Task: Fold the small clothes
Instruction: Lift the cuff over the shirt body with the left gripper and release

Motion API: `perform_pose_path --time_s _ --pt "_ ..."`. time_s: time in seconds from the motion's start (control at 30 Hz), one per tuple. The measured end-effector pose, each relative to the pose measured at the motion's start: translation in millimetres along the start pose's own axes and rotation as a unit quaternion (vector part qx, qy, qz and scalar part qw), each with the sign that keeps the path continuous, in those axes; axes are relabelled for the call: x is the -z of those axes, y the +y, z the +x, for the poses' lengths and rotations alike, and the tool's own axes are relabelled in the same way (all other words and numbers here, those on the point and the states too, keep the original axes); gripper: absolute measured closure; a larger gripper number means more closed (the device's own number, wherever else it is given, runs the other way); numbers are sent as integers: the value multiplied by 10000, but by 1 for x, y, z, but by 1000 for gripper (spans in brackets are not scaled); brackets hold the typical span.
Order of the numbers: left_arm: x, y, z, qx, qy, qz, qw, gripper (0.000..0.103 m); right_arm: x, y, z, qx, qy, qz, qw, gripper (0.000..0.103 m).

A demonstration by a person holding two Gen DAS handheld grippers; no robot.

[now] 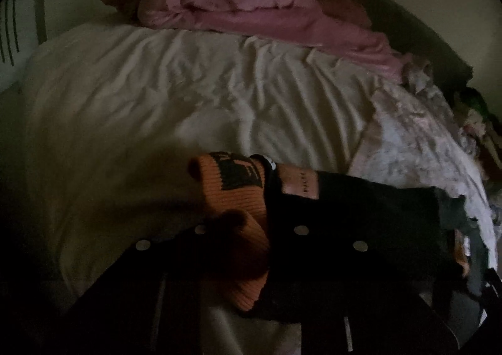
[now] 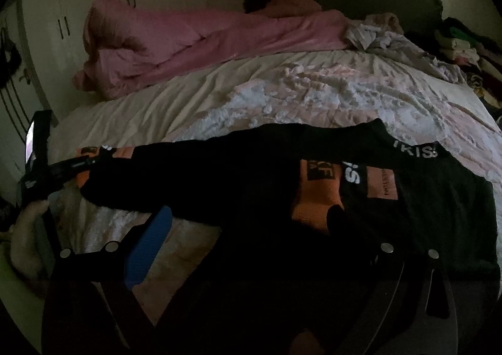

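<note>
On the bed (image 2: 163,116), a black garment (image 2: 251,173) with orange ribbed cuffs is spread across the crumpled covers, below the pink duvet (image 2: 194,41) bunched along the far edge. Only in the right wrist view is the garment seen at its full width: white lettering on a black band, an orange knitted patch and a pale pink label are shown near its middle, and white wardrobe doors (image 2: 94,9) with dark handles are visible behind the pink duvet, with a stack of folded clothes (image 2: 464,44) to the right of it. In that view the right tongs (image 2: 251,229) are spread wide, with a blue textured pad (image 2: 147,248) on one finger and the dark fabric lying between the fingers; no pinch on the cloth can be made out. At its left edge the left tongs are seen gripping the far cuff. In the left wrist view the left tongs (image 1: 248,229) are clenched on an orange ribbed cuff (image 1: 238,195), its knit ridged and soft, with a black woven block pattern across it. A plain white sheet (image 1: 157,97), creased in long folds, is shown below the pink duvet there, while a pale textured coverlet (image 1: 417,141) lies to the right of the garment.
</note>
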State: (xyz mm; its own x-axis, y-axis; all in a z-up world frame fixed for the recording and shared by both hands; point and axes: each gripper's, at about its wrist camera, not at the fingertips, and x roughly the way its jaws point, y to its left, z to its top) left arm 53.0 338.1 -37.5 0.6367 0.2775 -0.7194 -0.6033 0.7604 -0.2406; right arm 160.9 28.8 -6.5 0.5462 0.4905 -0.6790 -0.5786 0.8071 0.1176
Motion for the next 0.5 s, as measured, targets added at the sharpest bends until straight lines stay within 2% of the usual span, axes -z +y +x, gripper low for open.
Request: perform_pose_path --time_s 0.23,0.33,0.5 --pt "0 -32 -44 671 -252 137 9973 94 1 -19 -23 52 -130 213 9997 5" --pt "-3 -53 -62 1073 -343 154 9935 94 3 -34 -36 98 -223 398 9989 5" --pt "-2 -101 -86 1550 -427 504 9857 95 5 -60 -63 275 -426 645 9966 5"
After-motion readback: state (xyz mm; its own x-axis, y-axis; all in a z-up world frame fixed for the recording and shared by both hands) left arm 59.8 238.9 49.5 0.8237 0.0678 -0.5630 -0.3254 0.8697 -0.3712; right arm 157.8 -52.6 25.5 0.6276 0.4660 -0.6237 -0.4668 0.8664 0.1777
